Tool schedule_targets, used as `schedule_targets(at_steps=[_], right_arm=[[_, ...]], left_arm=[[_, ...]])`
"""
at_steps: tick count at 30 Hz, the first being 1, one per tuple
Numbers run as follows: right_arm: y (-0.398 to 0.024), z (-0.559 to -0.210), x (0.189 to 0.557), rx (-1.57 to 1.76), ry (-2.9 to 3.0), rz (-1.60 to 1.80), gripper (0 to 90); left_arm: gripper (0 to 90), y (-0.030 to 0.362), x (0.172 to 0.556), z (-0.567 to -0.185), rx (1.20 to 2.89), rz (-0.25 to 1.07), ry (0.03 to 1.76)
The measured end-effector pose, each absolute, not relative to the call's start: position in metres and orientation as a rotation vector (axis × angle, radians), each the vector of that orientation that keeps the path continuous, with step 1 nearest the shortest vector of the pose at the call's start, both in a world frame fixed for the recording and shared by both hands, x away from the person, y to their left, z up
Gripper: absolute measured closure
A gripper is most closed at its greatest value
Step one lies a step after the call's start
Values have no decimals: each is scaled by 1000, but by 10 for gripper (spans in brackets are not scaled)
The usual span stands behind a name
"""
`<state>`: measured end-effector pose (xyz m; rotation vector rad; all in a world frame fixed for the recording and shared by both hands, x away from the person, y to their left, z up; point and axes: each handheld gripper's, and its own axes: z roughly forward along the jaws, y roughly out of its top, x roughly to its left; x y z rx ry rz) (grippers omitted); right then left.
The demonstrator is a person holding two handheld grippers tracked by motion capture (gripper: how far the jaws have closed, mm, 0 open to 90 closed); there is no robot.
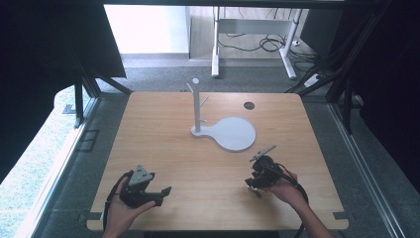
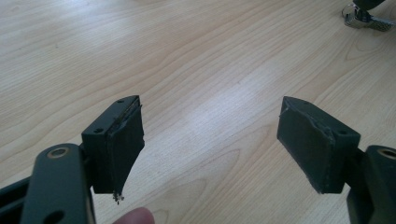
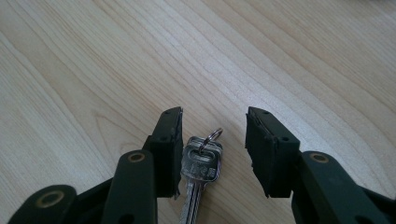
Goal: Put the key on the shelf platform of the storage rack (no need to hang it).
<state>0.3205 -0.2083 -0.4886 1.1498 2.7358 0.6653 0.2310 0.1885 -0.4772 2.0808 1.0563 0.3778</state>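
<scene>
Right gripper view: right gripper (image 3: 213, 126) half-open around the keys (image 3: 201, 163) — not gripped yet; white stand (image 1: 197, 106) waits.

A small bunch of silver keys (image 3: 200, 170) was seen lying flat on the light wooden table (image 3: 93, 70). The keys were stacked one upon another, their rounded heads joined by a thin metal split ring (image 3: 212, 136) at the far end, their blades directed toward the camera. The bunch was positioned between the two jaws of the right claw (image 3: 214, 149), nearer one jaw than the other.
</scene>
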Motion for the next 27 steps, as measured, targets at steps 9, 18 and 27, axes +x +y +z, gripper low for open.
schedule_targets(at_steps=[9, 18, 27], right_arm=[[-205, -493, 321, 1143, 2786, 629, 617], [-203, -499, 324, 1154, 2812, 593, 645], [-200, -501, 327, 1177, 2820, 577, 694]], left_arm=[[232, 190, 231, -476, 2080, 380, 1056], [231, 189, 231, -477, 2089, 374, 1055], [231, 190, 232, -478, 2098, 368, 1058]])
